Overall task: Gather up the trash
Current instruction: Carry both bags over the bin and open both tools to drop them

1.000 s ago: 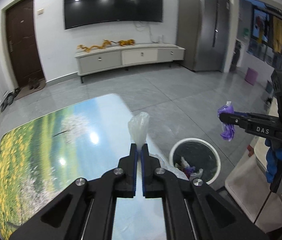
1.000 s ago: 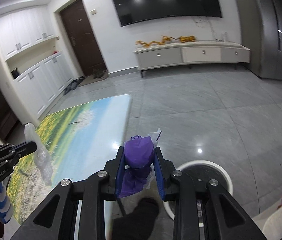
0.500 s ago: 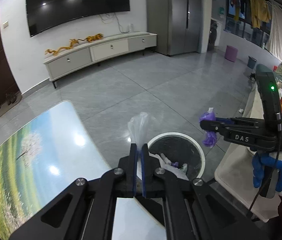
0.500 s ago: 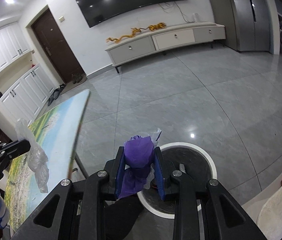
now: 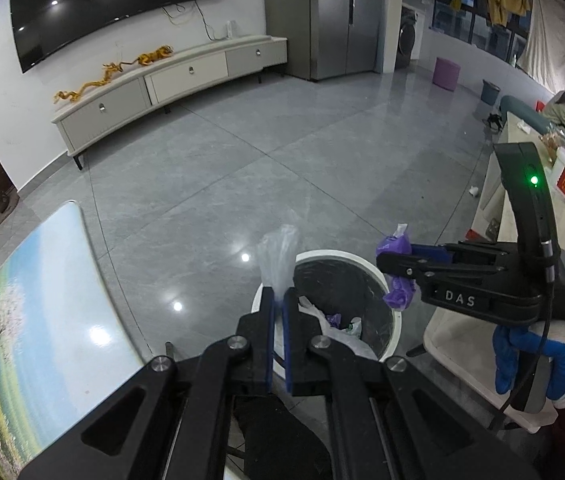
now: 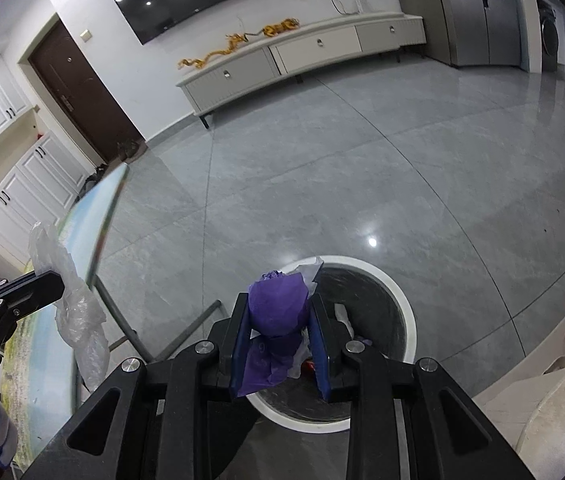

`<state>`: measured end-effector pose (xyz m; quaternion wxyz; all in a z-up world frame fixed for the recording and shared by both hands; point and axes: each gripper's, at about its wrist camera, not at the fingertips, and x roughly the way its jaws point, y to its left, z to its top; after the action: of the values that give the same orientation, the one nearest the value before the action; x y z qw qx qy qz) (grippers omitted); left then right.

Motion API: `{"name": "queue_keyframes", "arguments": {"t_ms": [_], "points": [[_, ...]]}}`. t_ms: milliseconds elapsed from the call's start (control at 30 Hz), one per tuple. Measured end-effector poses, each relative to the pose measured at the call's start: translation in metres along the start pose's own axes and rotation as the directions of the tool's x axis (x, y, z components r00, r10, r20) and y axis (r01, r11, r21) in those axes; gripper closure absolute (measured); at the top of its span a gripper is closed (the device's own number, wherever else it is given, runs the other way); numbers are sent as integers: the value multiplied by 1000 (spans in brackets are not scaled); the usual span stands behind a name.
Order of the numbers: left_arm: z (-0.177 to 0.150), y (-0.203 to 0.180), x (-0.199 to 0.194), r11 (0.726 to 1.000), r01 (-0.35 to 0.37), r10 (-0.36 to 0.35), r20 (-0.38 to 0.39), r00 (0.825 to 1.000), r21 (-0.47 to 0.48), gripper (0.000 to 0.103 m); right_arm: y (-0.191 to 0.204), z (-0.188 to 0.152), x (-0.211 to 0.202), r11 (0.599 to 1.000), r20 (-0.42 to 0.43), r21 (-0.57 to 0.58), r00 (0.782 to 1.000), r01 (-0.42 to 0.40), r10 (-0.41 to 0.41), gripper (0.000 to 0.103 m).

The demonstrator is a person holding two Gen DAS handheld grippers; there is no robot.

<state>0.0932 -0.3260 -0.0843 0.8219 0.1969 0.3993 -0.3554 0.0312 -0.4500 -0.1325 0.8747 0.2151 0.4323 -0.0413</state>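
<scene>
Both claws nearer bin (image 5: 386, 280)

Waste bin (image 5: 324, 258) on the floor (image 5: 242, 176), just right of the desk (image 5: 42, 300) edge. Scraps of trash (image 5: 336, 326) lie inside the bin. Left hand-held gripper (image 5: 278, 308) above the bin's near-left rim, plastic bag (image 5: 278, 256) between its fingers. Right hand-held gripper (image 6: 280, 322) over the bin's near rim, crumpled wad (image 6: 278, 306) between its fingers. TV cabinet (image 5: 170, 80) against the far wall, television (image 5: 114, 4) above it, refrigerator (image 5: 334, 16) to its right.
</scene>
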Motion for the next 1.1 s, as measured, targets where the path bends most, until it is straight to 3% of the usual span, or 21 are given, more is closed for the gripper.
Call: {"name": "queue_keyframes", "arguments": {"t_ms": [433, 867, 967, 1033, 1100], "points": [[3, -13, 49, 1000, 2, -1, -68, 998, 14, 99, -9, 1, 27, 999, -81, -7, 996, 39, -40, 75], [10, -8, 79, 999, 35, -39, -112, 993, -37, 98, -15, 2, 38, 996, -115, 2, 989, 91, -90, 75], [12, -3, 82, 996, 61, -69, -117, 991, -64, 98, -17, 0, 39, 994, -117, 10, 988, 106, -104, 69], [13, -2, 84, 994, 76, -85, -120, 989, -79, 98, -19, -1, 39, 993, -114, 17, 987, 119, -116, 59], [14, -1, 84, 992, 89, -99, -119, 988, -89, 97, -20, -1, 38, 991, -112, 21, 986, 129, -126, 58]]}}
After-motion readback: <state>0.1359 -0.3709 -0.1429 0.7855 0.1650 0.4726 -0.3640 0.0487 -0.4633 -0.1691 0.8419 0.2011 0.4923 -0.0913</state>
